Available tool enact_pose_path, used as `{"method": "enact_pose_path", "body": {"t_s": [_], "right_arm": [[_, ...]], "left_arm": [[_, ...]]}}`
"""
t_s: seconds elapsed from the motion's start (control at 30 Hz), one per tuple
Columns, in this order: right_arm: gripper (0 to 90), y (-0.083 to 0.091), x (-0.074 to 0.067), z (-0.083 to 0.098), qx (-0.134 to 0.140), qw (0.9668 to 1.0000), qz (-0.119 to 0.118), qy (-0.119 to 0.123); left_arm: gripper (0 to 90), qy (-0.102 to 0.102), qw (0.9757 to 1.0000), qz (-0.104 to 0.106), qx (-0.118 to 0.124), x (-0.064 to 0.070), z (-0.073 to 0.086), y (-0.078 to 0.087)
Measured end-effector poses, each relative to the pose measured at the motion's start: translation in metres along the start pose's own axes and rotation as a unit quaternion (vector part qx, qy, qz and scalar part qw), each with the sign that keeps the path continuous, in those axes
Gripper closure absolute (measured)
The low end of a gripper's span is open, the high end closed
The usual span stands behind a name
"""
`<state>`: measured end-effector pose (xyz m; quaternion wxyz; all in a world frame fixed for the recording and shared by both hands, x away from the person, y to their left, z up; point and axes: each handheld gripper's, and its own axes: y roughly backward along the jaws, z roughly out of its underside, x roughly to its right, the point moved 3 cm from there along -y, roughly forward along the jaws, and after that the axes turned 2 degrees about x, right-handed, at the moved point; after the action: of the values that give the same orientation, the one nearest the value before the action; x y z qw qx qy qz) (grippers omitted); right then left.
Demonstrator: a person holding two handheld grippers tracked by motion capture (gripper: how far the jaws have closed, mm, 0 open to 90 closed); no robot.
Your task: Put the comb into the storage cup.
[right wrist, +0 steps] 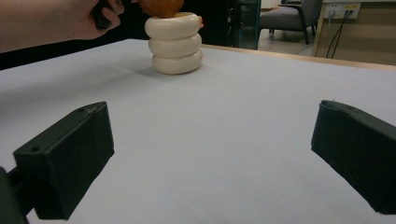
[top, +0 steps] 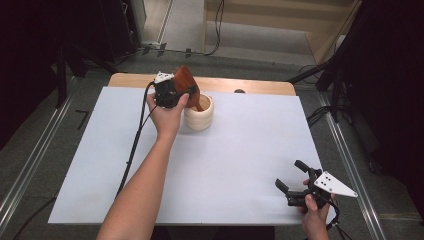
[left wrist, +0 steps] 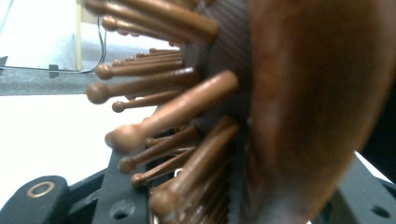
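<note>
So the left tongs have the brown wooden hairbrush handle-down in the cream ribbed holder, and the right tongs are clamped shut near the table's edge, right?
Not quite: the right tongs stand open and empty, as the right gripper view shows. The rest holds: left tongs, brown wooden hairbrush, cream ribbed holder.

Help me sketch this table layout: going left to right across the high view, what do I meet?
Left gripper gripping the wooden hairbrush → cream ribbed holder with the brush's handle in it → right gripper, jaws open, at the white table's near right corner.
</note>
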<state>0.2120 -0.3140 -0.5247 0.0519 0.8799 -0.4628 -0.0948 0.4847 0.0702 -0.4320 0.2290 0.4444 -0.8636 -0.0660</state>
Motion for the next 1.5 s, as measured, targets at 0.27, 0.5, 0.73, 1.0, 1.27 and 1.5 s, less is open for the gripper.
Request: {"method": "enact_pose_path", "body": {"t_s": [0.27,0.5,0.73,1.0,1.27,1.5], "right_arm": [[0.0,0.0,0.0,0.0,0.0,1.0,0.0,0.001],[0.0,-0.001,0.0,0.0,-0.001,1.0,-0.001,0.001],[0.0,-0.001,-0.001,0.0,-0.001,1.0,-0.002,0.001],[0.0,-0.001,-0.001,0.0,-0.002,1.0,-0.002,0.003],[0.0,-0.001,-0.001,0.0,-0.002,1.0,-0.001,0.003],[0.0,-0.001,-0.001,0.0,-0.003,1.0,-0.001,0.004]], "left_arm": [[41.8,0.003,0.9999,-0.012,0.002,-0.007,-0.001,0.002],[10.2,-0.022,0.9997,-0.012,-0.004,-0.004,-0.001,0.004],[0.0,-0.028,0.9995,-0.012,-0.003,-0.003,-0.002,0.009],[0.0,-0.033,0.9993,-0.018,-0.004,-0.006,0.003,0.014],[0.0,-0.038,0.999,-0.022,0.001,-0.01,0.008,0.025],[0.0,-0.049,0.9985,-0.024,0.003,-0.012,0.013,0.034]]}}
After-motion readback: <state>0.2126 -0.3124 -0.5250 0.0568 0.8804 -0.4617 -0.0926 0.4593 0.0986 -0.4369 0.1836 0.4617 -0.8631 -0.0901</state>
